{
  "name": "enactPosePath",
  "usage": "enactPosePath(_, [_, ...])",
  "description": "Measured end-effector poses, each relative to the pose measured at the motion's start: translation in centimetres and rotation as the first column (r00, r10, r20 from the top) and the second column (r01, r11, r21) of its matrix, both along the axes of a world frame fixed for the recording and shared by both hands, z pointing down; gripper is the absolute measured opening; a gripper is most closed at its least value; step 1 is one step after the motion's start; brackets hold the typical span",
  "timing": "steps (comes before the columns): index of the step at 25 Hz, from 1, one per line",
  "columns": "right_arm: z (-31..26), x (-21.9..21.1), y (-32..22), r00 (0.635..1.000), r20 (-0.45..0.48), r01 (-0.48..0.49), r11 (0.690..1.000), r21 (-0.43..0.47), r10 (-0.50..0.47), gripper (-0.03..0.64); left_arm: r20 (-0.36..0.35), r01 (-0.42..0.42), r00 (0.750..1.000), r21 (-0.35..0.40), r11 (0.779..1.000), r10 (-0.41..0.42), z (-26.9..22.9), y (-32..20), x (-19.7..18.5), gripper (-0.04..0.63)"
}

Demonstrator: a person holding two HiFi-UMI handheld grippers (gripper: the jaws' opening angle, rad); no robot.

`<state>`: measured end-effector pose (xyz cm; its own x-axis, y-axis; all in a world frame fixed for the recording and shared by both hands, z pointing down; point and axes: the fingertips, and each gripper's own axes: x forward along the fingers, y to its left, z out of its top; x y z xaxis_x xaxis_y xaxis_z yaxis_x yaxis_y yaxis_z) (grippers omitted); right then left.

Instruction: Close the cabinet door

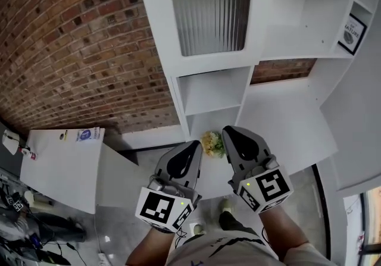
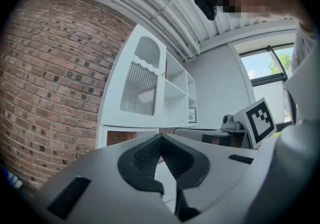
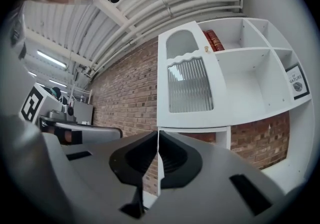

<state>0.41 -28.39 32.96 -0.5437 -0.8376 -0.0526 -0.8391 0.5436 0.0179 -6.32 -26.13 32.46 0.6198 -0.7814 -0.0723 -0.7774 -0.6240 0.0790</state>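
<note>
A white cabinet door (image 1: 211,12) with a ribbed glass panel fronts the far left of a shelf unit (image 1: 303,15) and seems flush with it, or nearly so. Nearer, and well apart from the door, the left gripper (image 1: 191,144) and right gripper (image 1: 230,133) are both pinched together and hold nothing. If a gap is left, a closed tip pressed squarely beside the knob (image 3: 205,47) should seat the door gently. Only the right gripper view shows red books (image 3: 214,40) beside that knob. Only the head view shows yellow flowers (image 1: 212,143) below.
</note>
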Motion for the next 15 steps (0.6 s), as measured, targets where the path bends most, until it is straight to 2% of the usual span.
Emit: enactPosePath(15, [0.3,-3.9,6.3,0.999,0.016,0.045,0.999,-0.021,-0.044,0.018,-0.003,-0.021,1.0,0.023,0.999,0.021,-1.0,4.6,-1.9,0.011])
